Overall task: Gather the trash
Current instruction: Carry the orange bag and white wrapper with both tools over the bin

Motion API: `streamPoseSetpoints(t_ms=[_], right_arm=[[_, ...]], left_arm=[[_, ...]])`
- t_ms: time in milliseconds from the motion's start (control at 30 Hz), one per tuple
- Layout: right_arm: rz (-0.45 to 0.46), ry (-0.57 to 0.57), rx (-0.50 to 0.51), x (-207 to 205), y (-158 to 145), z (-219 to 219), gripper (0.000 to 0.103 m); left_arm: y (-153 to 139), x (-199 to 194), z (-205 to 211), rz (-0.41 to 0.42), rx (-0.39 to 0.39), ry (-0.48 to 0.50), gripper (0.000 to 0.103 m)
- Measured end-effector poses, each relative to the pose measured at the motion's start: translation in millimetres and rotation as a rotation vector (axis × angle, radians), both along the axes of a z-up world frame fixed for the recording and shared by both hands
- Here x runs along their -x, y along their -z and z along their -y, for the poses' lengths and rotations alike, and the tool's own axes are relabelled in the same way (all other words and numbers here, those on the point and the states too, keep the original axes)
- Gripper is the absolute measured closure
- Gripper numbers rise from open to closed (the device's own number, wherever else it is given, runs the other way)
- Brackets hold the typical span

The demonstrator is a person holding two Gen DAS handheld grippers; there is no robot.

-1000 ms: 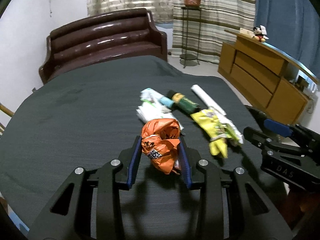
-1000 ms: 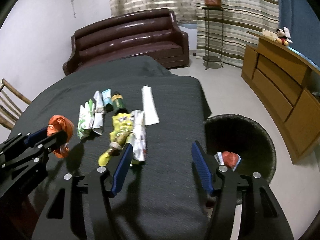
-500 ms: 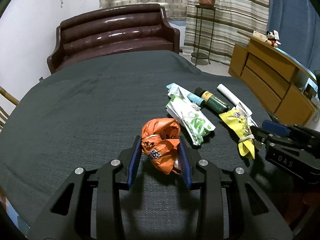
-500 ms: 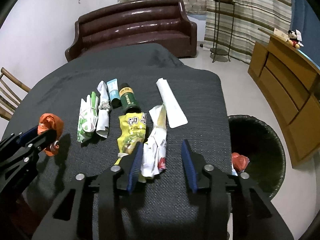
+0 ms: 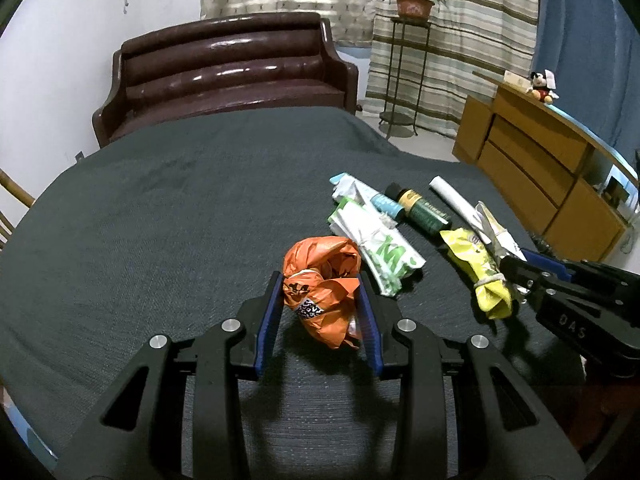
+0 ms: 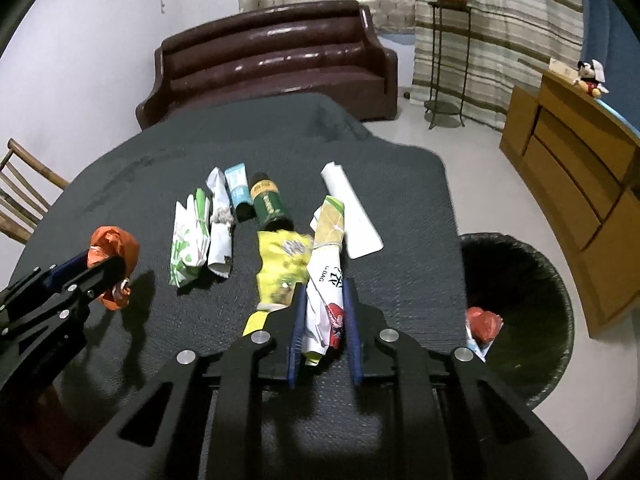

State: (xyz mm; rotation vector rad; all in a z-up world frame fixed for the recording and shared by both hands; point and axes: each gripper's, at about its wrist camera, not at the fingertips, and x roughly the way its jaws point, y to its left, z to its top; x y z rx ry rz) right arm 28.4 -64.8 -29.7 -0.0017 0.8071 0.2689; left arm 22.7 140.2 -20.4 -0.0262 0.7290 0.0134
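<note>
two grippers clamped — left [image 5: 319,312] on crinkled orange bag [image 5: 322,288], right [image 6: 322,320] on long white wrapper [image 6: 326,280]

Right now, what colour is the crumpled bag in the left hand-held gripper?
Orange, with a small QR-style label; the crumpled bag shows best in the left wrist view.

A home living room: sofa [image 5: 224,80], striped curtains [image 5: 452,20], wooden sideboard [image 5: 540,176].

The wooden chair [image 6: 24,196] is cut off at the left edge — the black bin's [image 6: 532,280] near rim hides behind the right gripper [image 6: 322,304].
</note>
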Motion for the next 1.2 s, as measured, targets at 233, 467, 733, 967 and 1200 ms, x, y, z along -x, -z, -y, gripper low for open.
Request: streamPoseSetpoints(t_ms=[233, 467, 733, 967, 1200], right_arm=[[0.048, 0.043, -0.008, 9, -12, 20, 0.084], [0.089, 0.134, 0.006, 16, -18, 63, 0.084], [0.1, 0.23, 0.029, 17, -14, 108, 0.084], [0.104, 0.284, 0.027, 14, -10, 134, 0.084], [0.1, 0.32, 0.013, 8, -4, 153, 0.084]], left_arm=[[-9, 6, 17, 0.028, 0.016, 0.041, 0.068], [-16, 1, 55, 0.05, 0.02, 0.123, 0.068], [-21, -10, 112, 0.081, 0.013, 0.217, 0.068], [-17, -24, 156, 0.094, -0.001, 0.284, 0.068], [-8, -41, 189, 0.083, -0.029, 0.327, 0.068]])
